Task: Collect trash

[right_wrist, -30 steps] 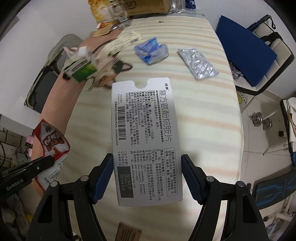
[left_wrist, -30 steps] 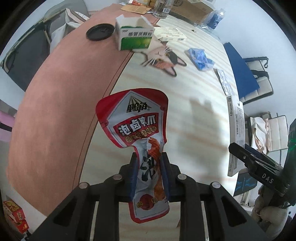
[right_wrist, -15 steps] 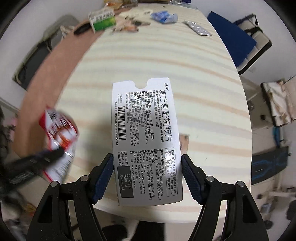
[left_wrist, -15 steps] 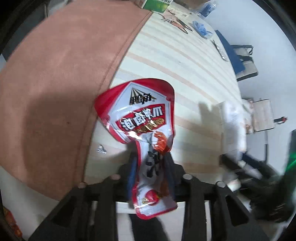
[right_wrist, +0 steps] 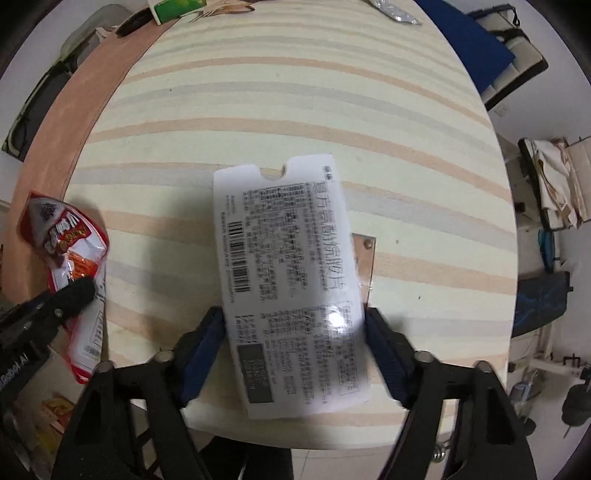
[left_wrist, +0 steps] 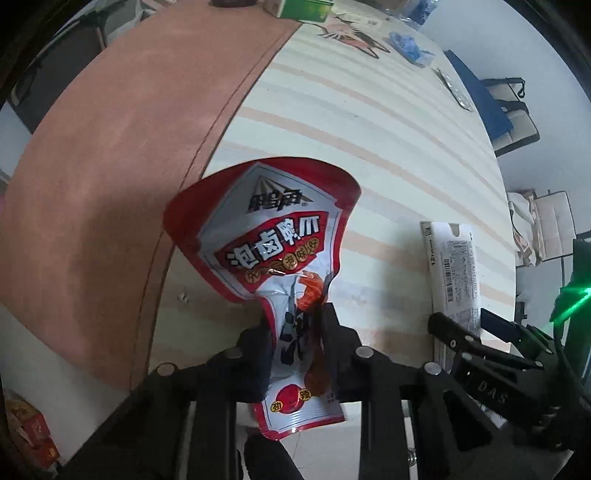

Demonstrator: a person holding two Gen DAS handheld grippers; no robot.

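My left gripper (left_wrist: 297, 332) is shut on a red and white snack wrapper (left_wrist: 266, 236) and holds it above the near edge of the striped table (left_wrist: 369, 122). The wrapper also shows at the left of the right wrist view (right_wrist: 70, 254). My right gripper (right_wrist: 295, 332) is shut on a flat white medicine box (right_wrist: 291, 273) with black print, now tilted in the jaws, over the table's near edge. The box also shows at the right of the left wrist view (left_wrist: 456, 273).
Far across the table lie a green and white carton (left_wrist: 299, 7), a cat-shaped mat (left_wrist: 354, 35), a blue crumpled wrapper (left_wrist: 410, 48) and a silver blister pack (right_wrist: 391, 9). A reddish-brown strip (left_wrist: 110, 155) runs along the left side. A small brown card (right_wrist: 364, 258) lies under the box.
Both grippers have drawn back toward the near edge of the table with their items. The medicine box has tilted in the right gripper's jaws.
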